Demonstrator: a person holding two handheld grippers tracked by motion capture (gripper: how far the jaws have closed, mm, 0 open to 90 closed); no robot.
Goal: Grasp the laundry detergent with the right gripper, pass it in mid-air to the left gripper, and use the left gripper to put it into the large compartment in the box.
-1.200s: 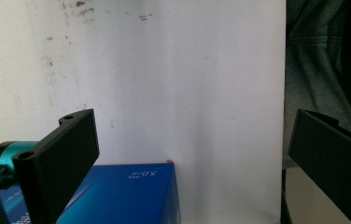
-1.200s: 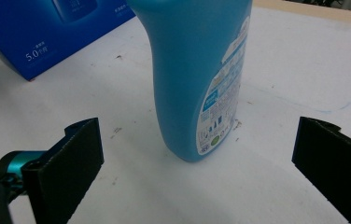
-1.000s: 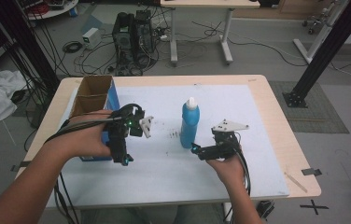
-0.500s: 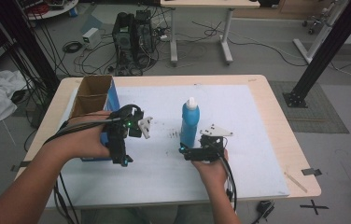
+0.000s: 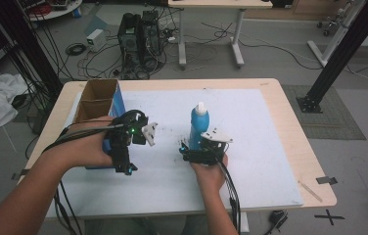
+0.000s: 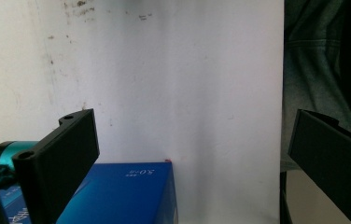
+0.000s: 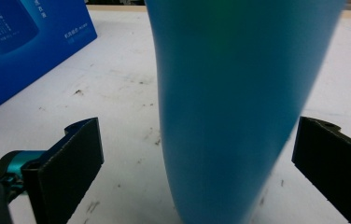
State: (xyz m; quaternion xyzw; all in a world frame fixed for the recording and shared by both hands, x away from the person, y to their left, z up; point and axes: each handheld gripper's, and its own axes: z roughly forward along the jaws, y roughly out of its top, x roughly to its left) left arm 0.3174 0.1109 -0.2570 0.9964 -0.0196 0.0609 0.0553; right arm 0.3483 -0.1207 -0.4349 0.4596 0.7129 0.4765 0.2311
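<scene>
A blue bottle (image 5: 198, 125) with a white cap stands upright on the white mat (image 5: 250, 147). My right gripper (image 5: 195, 148) is at its base, open. In the right gripper view the bottle (image 7: 229, 102) stands between the two black jaws of that gripper (image 7: 199, 140), with a gap on each side. A blue box (image 5: 100, 105) with open cardboard flaps rests at the mat's left edge. My left gripper (image 5: 123, 152) hovers over the box's near end, open and holding nothing. The left gripper view looks down past the left gripper (image 6: 192, 135) at a corner of the box (image 6: 122, 196).
The wooden table (image 5: 294, 122) carries the mat, with bare mat to the right of the bottle and between the hands. Cables trail from both grippers off the near edge. A black frame post (image 5: 338, 54) stands on the floor at the right.
My right gripper has moved left and forward to the bottle, so its jaws now flank the bottle's base. The left gripper has barely moved.
</scene>
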